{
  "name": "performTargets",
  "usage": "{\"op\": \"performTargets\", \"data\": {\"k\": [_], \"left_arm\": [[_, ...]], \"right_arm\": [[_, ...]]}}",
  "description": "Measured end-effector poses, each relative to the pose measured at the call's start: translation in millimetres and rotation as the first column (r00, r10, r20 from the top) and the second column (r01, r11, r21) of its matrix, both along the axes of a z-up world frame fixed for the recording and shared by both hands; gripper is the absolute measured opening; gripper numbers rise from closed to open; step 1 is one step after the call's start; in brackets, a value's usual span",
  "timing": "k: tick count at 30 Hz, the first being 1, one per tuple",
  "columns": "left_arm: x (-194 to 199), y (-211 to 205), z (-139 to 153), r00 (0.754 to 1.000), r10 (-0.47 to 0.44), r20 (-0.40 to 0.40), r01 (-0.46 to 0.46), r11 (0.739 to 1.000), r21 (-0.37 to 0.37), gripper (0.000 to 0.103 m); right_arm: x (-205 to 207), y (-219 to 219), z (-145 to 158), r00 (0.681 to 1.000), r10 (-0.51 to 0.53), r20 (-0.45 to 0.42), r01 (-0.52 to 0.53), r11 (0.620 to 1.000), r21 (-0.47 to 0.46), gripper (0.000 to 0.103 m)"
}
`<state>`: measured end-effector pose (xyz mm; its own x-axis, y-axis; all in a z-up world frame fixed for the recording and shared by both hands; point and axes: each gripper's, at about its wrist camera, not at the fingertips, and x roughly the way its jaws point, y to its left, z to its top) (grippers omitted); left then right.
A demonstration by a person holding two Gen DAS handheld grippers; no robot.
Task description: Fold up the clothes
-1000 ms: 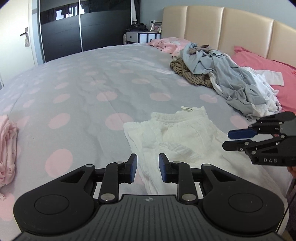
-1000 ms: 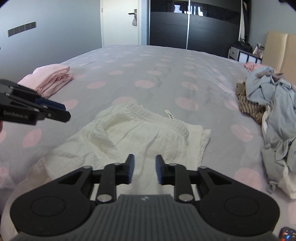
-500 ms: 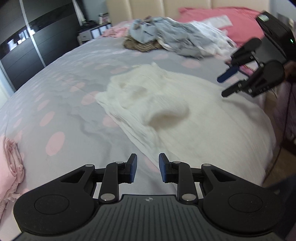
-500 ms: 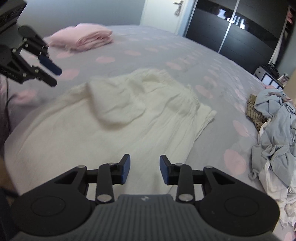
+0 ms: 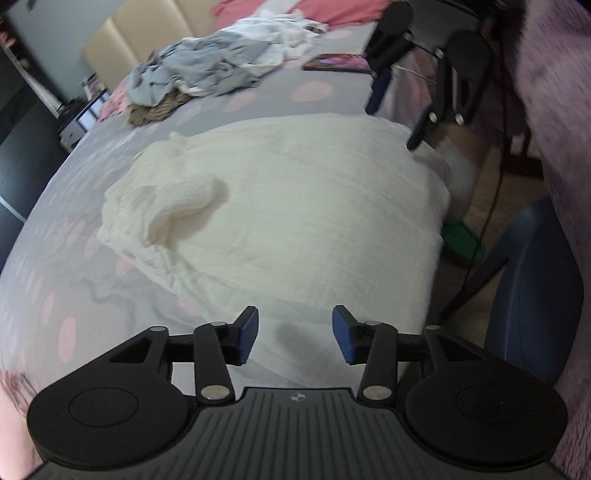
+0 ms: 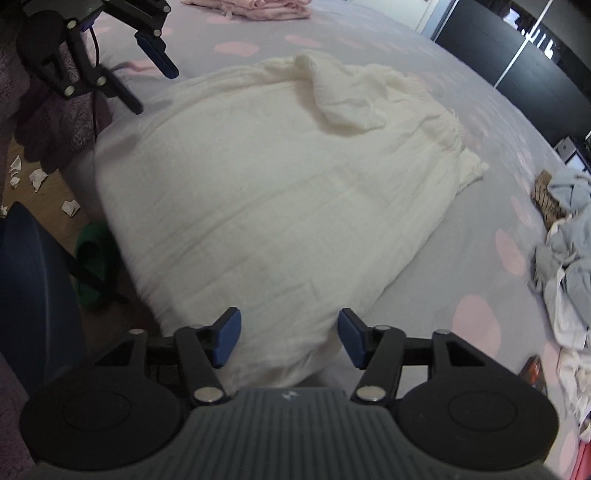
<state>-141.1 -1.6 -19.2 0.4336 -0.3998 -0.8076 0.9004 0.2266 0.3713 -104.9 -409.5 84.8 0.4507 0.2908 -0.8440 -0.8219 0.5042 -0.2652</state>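
Note:
A cream white garment (image 5: 295, 199) (image 6: 280, 192) lies spread on the bed, its lower part draped over the bed's near edge, with a bunched fold near its waistband. My left gripper (image 5: 294, 334) is open just over one hem corner of it. Over the other hem corner, my right gripper (image 6: 289, 341) is open too, with cloth showing between its fingers. Each gripper shows in the other's view: the right gripper (image 5: 402, 107) at the top right, the left gripper (image 6: 144, 70) at the top left.
The bed has a grey cover with pink dots (image 5: 74, 236). A heap of grey and white clothes (image 5: 218, 62) (image 6: 565, 236) lies by the headboard. Folded pink clothes (image 6: 258, 7) sit at the far side. A blue chair (image 5: 532, 280) and a green object (image 6: 92, 254) stand on the floor beside the bed.
Both grippers have dropped down to the bed's near edge at the garment's hem, and both have opened wider.

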Motion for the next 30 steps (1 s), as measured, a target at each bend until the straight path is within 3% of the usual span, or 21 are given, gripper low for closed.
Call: {"op": "performTargets", "data": {"k": [5, 8, 11, 13, 15, 18, 21, 23, 26, 30], "left_arm": [[-23.4, -4.4, -17.2, 0.989, -0.120, 0.088, 0.111, 0.989, 0.097, 0.049], [-36.3, -4.2, -30.3, 0.965, -0.209, 0.158, 0.181, 0.968, 0.174, 0.056], [-52.4, 0.3, -45.9, 0.917, -0.332, 0.220, 0.272, 0.926, 0.262, 0.058], [-65.4, 5.3, -58.0, 0.865, -0.432, 0.256, 0.344, 0.881, 0.324, 0.062], [-73.2, 7.7, -67.8, 0.826, -0.494, 0.272, 0.389, 0.848, 0.359, 0.065], [-73.3, 7.3, -77.4, 0.810, -0.520, 0.271, 0.411, 0.834, 0.369, 0.068], [-71.3, 5.7, -88.0, 0.803, -0.544, 0.244, 0.429, 0.812, 0.396, 0.072], [-69.1, 3.9, -93.6, 0.793, -0.558, 0.244, 0.438, 0.801, 0.409, 0.072], [-65.1, 0.0, -101.7, 0.756, -0.580, 0.303, 0.434, 0.792, 0.430, 0.072], [-56.8, -7.2, -113.5, 0.736, -0.573, 0.361, 0.383, 0.791, 0.476, 0.071]], "right_arm": [[-21.1, 6.8, -6.0, 0.994, 0.099, 0.040, -0.097, 0.993, -0.069, 0.071], [-35.1, 15.5, -12.9, 0.974, 0.207, 0.087, -0.195, 0.972, -0.134, 0.072], [-46.5, 22.6, -19.4, 0.939, 0.323, 0.121, -0.297, 0.935, -0.193, 0.073], [-49.6, 25.1, -23.1, 0.917, 0.379, 0.122, -0.347, 0.911, -0.222, 0.082], [-54.4, 26.8, -28.8, 0.883, 0.452, 0.124, -0.412, 0.874, -0.256, 0.082], [-62.5, 30.1, -41.2, 0.829, 0.550, 0.103, -0.493, 0.806, -0.329, 0.084], [-80.9, 28.7, -63.7, 0.732, 0.671, 0.117, -0.545, 0.679, -0.492, 0.089], [-86.9, 27.4, -73.2, 0.682, 0.723, 0.108, -0.564, 0.615, -0.551, 0.091], [-86.3, 26.6, -85.5, 0.653, 0.750, 0.107, -0.547, 0.564, -0.618, 0.092], [-82.4, 20.0, -99.5, 0.600, 0.792, 0.116, -0.520, 0.496, -0.696, 0.093]]}}
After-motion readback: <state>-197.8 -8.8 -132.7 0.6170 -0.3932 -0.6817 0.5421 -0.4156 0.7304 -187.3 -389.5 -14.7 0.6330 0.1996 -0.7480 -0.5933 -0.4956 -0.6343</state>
